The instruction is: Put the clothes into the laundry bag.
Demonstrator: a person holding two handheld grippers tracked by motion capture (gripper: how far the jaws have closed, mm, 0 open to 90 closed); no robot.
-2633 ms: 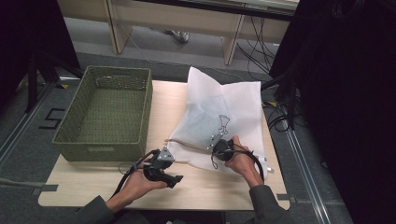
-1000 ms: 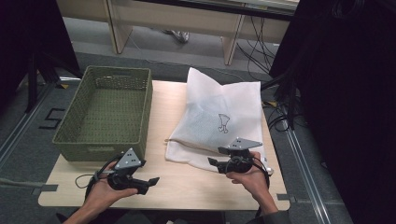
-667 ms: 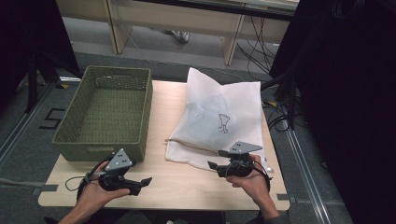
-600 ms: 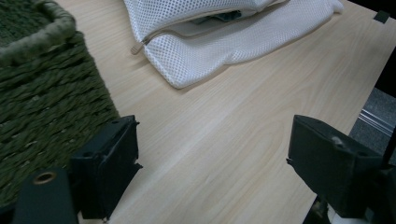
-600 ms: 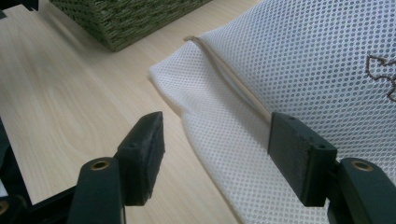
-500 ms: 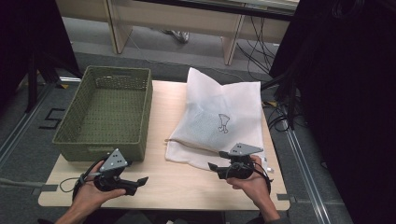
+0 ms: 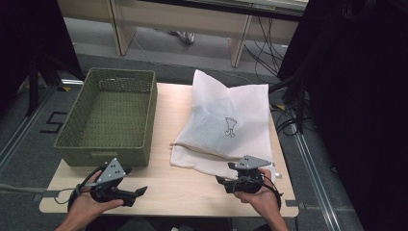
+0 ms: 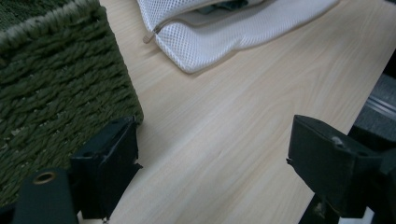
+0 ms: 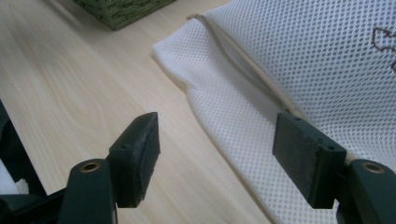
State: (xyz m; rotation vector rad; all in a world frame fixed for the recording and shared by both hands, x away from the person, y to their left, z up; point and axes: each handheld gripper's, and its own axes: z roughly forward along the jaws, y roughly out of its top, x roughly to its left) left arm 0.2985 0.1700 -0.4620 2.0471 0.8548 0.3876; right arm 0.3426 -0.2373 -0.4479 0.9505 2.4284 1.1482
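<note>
So, both grippers sitting low at the near edge of the wooden table [image 7: 192, 187], well apart from each other. Left gripper [image 7: 137, 192] near the front corner of the green woven basket [image 7: 108, 115], jaws spread wide with bare wood between them, holding nothing. Right gripper [image 7: 220, 181] just beside the near edge of the white mesh laundry bag [image 7: 226, 120], jaws wide too and just been opening further, nothing pinched between them, though in the right gripper view one jaw hangs over the mesh and the other over bare wood. Bag lying flat on the right half of the table, beige zipper [image 9: 243, 60] running along its near side, small dark logo [image 7: 230, 126] on top, something dark faintly visible through the opening in the left gripper view. Basket to the left of the bag, not touching it
</note>
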